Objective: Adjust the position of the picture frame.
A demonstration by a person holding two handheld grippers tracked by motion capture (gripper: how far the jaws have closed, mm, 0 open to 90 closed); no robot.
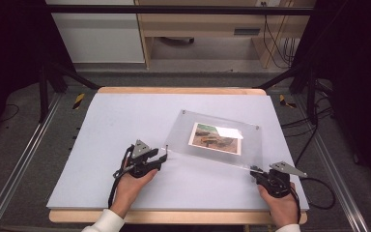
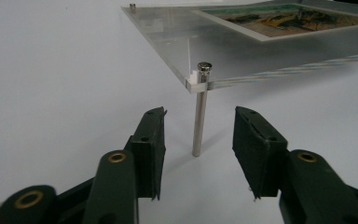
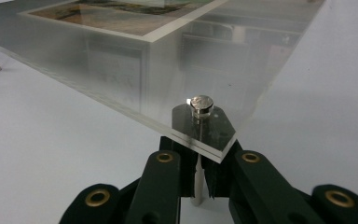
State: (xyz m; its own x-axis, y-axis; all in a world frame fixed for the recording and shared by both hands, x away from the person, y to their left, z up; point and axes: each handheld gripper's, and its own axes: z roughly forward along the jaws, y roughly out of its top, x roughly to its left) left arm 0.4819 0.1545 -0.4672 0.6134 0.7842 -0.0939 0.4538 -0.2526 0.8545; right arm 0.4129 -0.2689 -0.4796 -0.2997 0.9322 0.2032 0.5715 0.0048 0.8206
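Loads of bare surface (image 1: 125, 116) to our left and along the back. The clear frame (image 1: 217, 137) sits raised on thin metal legs (image 2: 199, 116), so there's a low gap underneath, but a hand-held gripper only fits between those posts. The right edge stays tight beside the frame.

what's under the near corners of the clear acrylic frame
Each near corner of the acrylic frame rests on a metal leg. The left leg stands free between the left gripper's open jaws. The right gripper clamps the right leg, mostly hidden.
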